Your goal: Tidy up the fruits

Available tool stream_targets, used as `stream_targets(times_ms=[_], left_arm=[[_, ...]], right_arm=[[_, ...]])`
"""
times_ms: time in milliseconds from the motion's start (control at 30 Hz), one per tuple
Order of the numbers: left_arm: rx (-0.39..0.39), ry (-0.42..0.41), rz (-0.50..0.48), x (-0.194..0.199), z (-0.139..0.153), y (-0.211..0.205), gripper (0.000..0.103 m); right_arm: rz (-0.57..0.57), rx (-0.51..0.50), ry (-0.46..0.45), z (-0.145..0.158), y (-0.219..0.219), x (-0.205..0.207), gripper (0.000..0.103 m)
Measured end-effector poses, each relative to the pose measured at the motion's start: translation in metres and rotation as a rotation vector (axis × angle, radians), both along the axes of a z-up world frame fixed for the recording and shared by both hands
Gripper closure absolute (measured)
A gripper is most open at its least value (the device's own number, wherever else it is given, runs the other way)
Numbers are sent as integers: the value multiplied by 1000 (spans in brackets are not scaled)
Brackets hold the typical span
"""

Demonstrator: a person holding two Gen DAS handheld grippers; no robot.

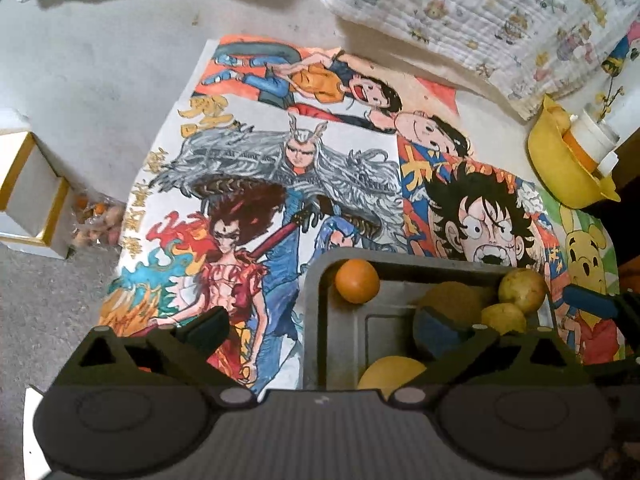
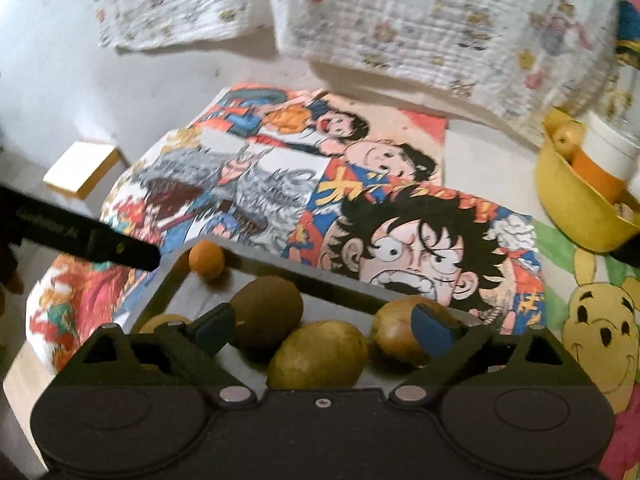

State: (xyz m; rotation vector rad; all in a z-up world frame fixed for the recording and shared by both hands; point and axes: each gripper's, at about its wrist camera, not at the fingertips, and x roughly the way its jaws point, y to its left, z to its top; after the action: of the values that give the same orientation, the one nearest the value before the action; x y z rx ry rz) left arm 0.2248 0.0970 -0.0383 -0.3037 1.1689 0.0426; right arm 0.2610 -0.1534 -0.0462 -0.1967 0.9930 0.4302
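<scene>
Nearest, left gripper [image 1: 322, 326] with jaws spread wide and empty above the grey tray's [image 1: 314, 308] left rim, seemingly done releasing. Inside, left to right: small orange [image 1: 357, 281], brown kiwi [image 2: 267, 312], yellow-green lemons [image 2: 318, 354]. Right gripper [image 2: 324, 330] likewise agape, gripping nothing, over the tray on the drawing-covered desk [image 1: 100, 72].

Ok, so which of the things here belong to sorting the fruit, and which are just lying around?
For the job:
- grey tray
- small orange in its far corner
- brown kiwi
- yellow-green fruits
- yellow bowl with more fruit
- both grippers, left and right, open, holding nothing

Just lying about:
- cartoon drawings
- printed cloth
- white box
</scene>
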Motion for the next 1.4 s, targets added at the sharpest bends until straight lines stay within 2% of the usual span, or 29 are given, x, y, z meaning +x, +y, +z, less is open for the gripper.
stream_targets(times_ms=[400,533,700,1000,1400], left_arm=[[50,-140,4,-21,27,4,1],[60,-159,3,-29,31,5,1],[62,-167,-10,-39,34,4,1],[68,-230,-12,-60,46,-3,1],[121,-294,-61,-89,53,-15,1]], right_arm=[[-191,92,-55,29,-11,-14,1],[-253,139,-78,38,-15,-22,1],[-266,137,-114,48,-17,-35,1],[-279,116,-157,61,-24,-61,1],[-272,125,-208,71,-33,-91,1]])
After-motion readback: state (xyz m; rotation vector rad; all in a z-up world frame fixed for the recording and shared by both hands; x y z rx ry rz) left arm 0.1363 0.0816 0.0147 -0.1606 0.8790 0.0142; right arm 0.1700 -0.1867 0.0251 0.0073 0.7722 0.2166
